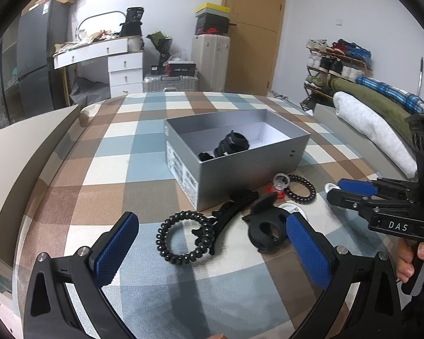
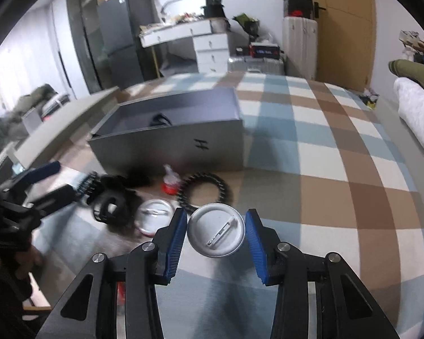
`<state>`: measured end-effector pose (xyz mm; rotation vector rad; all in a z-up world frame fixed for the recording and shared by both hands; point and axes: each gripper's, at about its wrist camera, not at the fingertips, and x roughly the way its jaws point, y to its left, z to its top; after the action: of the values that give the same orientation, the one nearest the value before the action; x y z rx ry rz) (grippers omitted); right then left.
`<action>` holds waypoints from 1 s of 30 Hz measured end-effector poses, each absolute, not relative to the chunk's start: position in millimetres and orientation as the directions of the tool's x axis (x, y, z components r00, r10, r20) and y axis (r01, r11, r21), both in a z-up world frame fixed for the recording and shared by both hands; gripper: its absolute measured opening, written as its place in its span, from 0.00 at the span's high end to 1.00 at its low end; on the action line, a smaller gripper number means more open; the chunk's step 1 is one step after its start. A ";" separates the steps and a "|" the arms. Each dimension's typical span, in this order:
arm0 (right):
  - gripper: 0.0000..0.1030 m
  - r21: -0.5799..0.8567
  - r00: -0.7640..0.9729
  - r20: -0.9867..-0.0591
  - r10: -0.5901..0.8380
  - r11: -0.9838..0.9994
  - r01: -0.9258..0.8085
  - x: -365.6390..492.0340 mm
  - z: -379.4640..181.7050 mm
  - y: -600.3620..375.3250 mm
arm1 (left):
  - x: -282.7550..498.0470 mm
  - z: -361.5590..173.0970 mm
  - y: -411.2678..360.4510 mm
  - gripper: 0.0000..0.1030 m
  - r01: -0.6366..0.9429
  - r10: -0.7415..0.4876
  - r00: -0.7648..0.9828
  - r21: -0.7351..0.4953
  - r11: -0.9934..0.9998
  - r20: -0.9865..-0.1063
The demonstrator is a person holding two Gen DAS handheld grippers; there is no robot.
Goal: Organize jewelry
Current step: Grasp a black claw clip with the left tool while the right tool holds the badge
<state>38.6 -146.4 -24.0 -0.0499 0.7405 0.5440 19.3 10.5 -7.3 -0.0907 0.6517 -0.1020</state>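
Jewelry lies scattered on the checked bedcover (image 1: 144, 152) just in front of a grey box (image 1: 240, 166), and that looks deliberate: everything to be sorted sits near the box's near wall, so each piece needs only a short lift over the rim. Some dark pieces already lie inside the box (image 1: 231, 144), so the sorting seems partly done.

On the cover I see a black coil band (image 1: 183, 237), a black claw clip (image 1: 264, 226) beside it, a second coil band (image 1: 302, 189) nearer the box, a small clear-and-red piece (image 1: 281, 183), and two round pin badges lying back-up, their clasps showing.

The left gripper (image 1: 212, 251) hovers low over the first coil band and the clip, its blue pads set wide apart, gripping nothing; the band and clip lie between its fingers but untouched.

The right gripper (image 2: 216, 234) is down at the nearer badge (image 2: 216, 233). Its pads flank the badge's rim on both sides, partly open, with a sliver of gap showing at each side, so I judge it as bracketing the badge rather than clamping it. The other badge (image 2: 154, 216) lies just to its left, free.
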 end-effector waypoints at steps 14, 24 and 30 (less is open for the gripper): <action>0.60 0.194 0.593 -0.608 0.528 0.823 -0.534 33.7 -19.6 -142.1 | 20.0 -3.6 -16.8 0.06 0.254 -0.306 0.701 -0.175 0.951 -0.645; 0.60 0.220 0.589 -0.600 0.541 0.819 -0.529 33.1 -16.8 -147.8 | 33.0 -13.0 -35.7 0.32 0.267 -0.294 0.655 -0.151 0.952 -0.696; 0.60 0.221 0.589 -0.599 0.543 0.818 -0.530 33.5 -16.3 -149.0 | 45.6 -16.7 -38.9 0.42 0.232 -0.267 0.636 -0.151 0.961 -0.724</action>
<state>33.5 -149.0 -16.3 0.0194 0.7039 0.6252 45.6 -38.9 -16.7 -0.0455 0.8343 -0.2849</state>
